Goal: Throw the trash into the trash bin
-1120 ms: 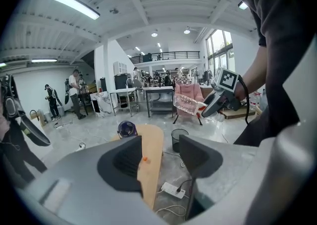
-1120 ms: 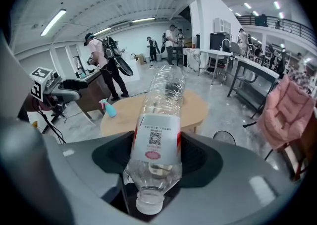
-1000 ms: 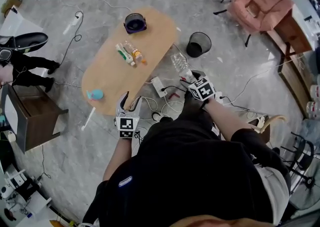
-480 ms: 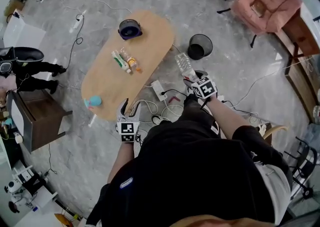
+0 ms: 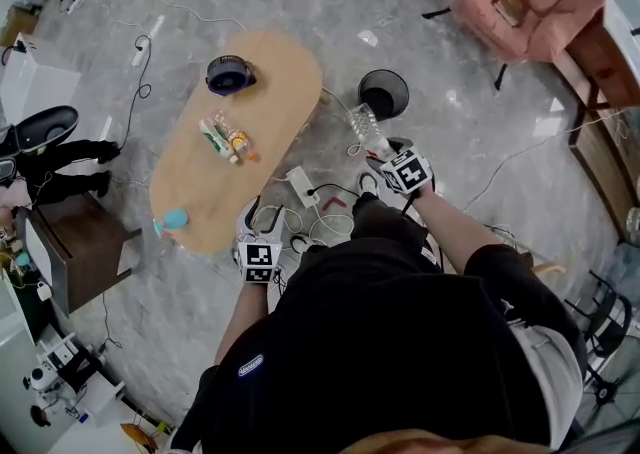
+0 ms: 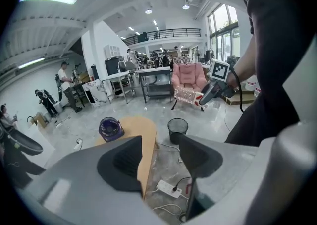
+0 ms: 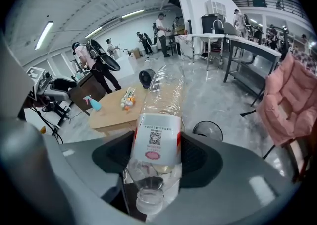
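While the right gripper (image 7: 157,155) clamps the bottle (image 7: 159,115) and the left gripper (image 6: 161,157) gapes empty, best carry it squarely above the bin (image 5: 363,94) before release.

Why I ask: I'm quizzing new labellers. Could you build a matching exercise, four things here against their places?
Things:
1. clear plastic bottle with white label
2. black mesh trash bin
3. dark blue round fan
4. light blue spray bottle

Places:
A. far end of the oval wooden table
B. between the jaws of the right gripper
C. near end of that table
D. on the floor beside the table

Pairs: 1-B, 2-D, 3-A, 4-C
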`<state>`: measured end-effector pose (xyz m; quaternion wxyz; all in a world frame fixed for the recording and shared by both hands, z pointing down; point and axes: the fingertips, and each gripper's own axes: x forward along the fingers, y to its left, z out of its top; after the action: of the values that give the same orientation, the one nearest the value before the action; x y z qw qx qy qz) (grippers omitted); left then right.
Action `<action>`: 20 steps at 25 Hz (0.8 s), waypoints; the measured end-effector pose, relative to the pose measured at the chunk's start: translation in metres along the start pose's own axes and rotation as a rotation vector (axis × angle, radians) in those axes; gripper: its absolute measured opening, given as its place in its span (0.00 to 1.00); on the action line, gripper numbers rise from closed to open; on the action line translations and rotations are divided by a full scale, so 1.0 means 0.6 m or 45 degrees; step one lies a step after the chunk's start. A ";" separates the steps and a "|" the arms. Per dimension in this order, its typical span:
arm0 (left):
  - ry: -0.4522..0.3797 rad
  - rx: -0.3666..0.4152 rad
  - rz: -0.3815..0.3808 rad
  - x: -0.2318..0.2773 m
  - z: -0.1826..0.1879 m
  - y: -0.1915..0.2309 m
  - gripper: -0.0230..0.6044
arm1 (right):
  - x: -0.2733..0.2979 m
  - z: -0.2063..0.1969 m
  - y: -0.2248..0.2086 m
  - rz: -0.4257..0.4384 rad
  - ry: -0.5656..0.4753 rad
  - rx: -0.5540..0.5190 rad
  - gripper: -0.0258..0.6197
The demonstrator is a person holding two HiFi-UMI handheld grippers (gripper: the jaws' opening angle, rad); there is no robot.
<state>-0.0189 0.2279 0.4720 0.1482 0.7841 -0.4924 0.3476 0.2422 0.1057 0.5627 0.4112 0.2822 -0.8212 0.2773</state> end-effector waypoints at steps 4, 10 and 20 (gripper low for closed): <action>0.007 0.005 -0.004 0.037 0.043 -0.020 0.42 | -0.013 -0.001 -0.050 0.013 0.007 -0.017 0.51; 0.009 -0.017 0.042 0.039 0.065 -0.024 0.42 | -0.026 -0.017 -0.100 0.004 0.045 -0.004 0.51; -0.013 -0.040 0.032 0.006 0.006 0.014 0.42 | -0.012 -0.028 -0.094 -0.092 0.072 0.144 0.51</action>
<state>-0.0239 0.2197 0.4711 0.1536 0.7772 -0.5084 0.3375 0.2935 0.0805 0.5779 0.4276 0.3265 -0.7815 0.3159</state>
